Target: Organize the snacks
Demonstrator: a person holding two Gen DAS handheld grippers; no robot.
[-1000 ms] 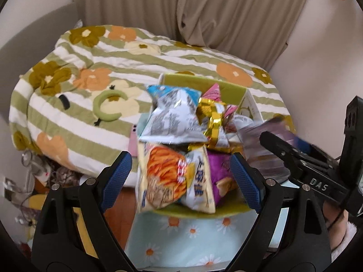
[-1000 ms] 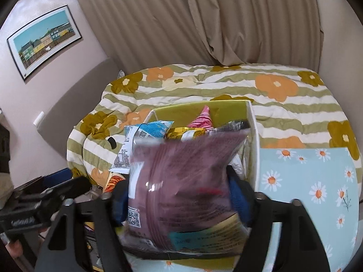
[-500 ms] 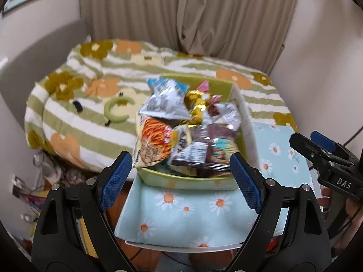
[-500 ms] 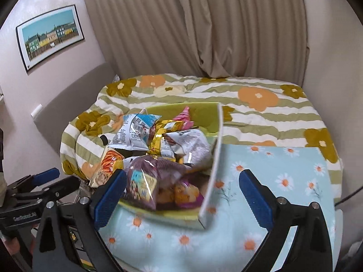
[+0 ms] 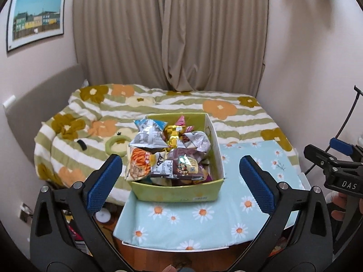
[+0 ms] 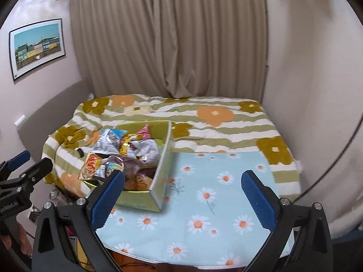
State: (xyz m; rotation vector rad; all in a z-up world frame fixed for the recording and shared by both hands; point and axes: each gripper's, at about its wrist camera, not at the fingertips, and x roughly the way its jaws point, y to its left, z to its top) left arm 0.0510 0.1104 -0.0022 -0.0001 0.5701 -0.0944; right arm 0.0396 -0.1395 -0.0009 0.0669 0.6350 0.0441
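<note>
A yellow-green cardboard box (image 5: 177, 193) heaped with crinkled foil snack packets (image 5: 169, 151) stood at the left edge of a daisy-print pale blue tabletop (image 6: 217, 195), beside a bed with a striped floral quilt (image 5: 226, 113). The left tool (image 5: 180, 180) and the right tool (image 6: 182, 193) both gaped wide, gripping nothing.

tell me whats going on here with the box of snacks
A person is tidying snacks with handheld tongs. The green box on the daisy-print table is heaped with packets, a maroon bag on top at the front. The left tongs and right tongs are open, empty and clear of the box.
</note>
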